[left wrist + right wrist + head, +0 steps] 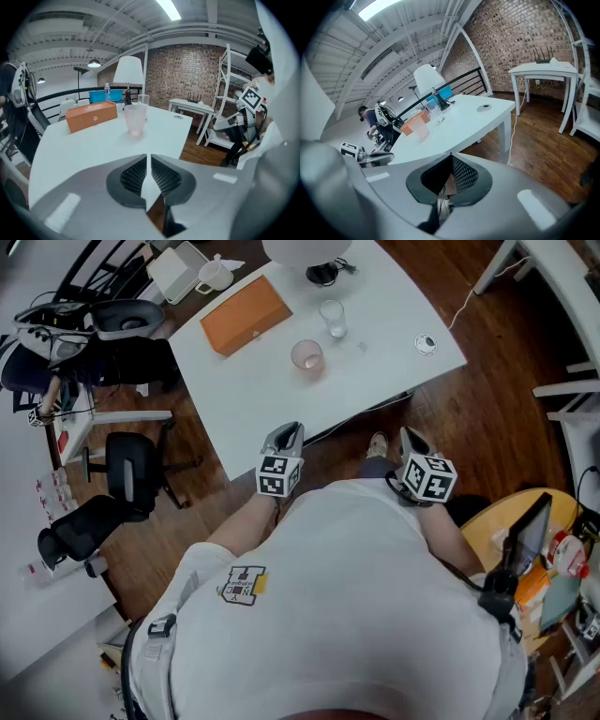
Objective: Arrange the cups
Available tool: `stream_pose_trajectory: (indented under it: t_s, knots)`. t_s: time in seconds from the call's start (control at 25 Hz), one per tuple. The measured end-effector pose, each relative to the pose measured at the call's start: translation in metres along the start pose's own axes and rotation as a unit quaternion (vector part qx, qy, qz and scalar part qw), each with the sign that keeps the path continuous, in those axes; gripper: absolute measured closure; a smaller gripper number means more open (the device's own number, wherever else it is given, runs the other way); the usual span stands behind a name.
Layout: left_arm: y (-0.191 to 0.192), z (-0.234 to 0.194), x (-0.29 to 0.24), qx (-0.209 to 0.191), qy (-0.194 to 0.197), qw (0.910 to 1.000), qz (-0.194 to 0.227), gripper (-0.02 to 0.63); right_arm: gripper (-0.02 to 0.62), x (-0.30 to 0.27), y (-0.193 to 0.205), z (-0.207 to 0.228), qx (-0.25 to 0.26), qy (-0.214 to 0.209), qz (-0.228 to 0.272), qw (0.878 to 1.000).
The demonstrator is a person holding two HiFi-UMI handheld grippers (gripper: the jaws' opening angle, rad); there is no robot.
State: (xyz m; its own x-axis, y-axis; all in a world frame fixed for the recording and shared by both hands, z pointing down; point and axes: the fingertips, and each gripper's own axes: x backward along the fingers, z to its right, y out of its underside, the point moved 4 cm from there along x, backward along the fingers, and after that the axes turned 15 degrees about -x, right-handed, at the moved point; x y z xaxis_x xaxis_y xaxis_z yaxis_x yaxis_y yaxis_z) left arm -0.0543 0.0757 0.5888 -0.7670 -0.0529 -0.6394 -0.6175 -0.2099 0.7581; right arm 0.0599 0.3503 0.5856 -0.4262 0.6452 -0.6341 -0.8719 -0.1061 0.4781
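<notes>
Wooden flooring (pixel 487 418) is wrapping round a white counter (pixel 253 390), and we are standing at its near edge with both tools held close to our chest. The left tool (pixel 287 431) is clenching on nothing, its ribbed pads (pixel 166 176) meeting in the left gripper view. The right tool (pixel 410 437) is likewise pressing shut and empty. Both are pointing forward and down, just short of the counter's edge.

Reading outward from the left tool in the head view, the pink cup (pixel 307 356) is standing upright at about 12 to 1 o'clock, its long axis running vertical, mouth up. From the right tool the same cup is lying off at 10 o'clock and farther away, so we are judging the left tool the nearer for a first reach. The clear glass (pixel 332 317) is standing upright beyond the pink cup at its 1 o'clock, near it yet apart.

Farther out, an orange box (pixel 246 315) is lying at 10 o'clock from the pink cup. A white mug (pixel 215 276) is sitting beyond the box at its 11 o'clock, and a lamp base (pixel 322 273) is standing at 12 o'clock behind the glass. A small round disc (pixel 426 344) is resting near the counter's right corner. Nothing is standing between either tool and the cups, though we are judging that the clenched pads will need parting before any grasp.
</notes>
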Motion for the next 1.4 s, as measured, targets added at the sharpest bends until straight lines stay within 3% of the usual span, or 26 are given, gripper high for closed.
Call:
stream_pose_trajectory:
  t_s: [0.2, 0.32, 0.52, 0.6, 1.0, 1.4]
  knots:
    - [-0.046, -0.016, -0.052, -0.008, -0.015, 0.9997, 0.014, 0.546, 0.595, -0.026, -0.043, 0.018, 0.003, 0.0, -0.005, 1.0]
    - [-0.057, -0.022, -0.067, -0.027, -0.015, 0.9995, 0.009, 0.475, 0.595, -0.033, -0.055, 0.019, 0.002, 0.003, -0.007, 1.0]
    - [-0.076, -0.043, -0.106, -0.056, -0.016, 0.9981, 0.02, 0.272, 0.595, -0.04, -0.082, 0.015, 0.007, 0.018, 0.006, 1.0]
    - [-0.083, -0.051, -0.123, -0.055, -0.021, 0.9979, 0.029, 0.228, 0.595, -0.038, -0.094, 0.015, 0.013, 0.026, 0.015, 0.999]
    - [-0.116, -0.08, -0.167, -0.063, -0.045, 0.9932, 0.087, 0.212, 0.595, -0.029, -0.129, 0.011, 0.044, 0.074, 0.056, 0.995]
    - [-0.116, -0.083, -0.16, -0.069, -0.024, 0.9923, 0.1, 0.222, 0.595, -0.032, -0.125, 0.002, 0.048, 0.081, 0.055, 0.994]
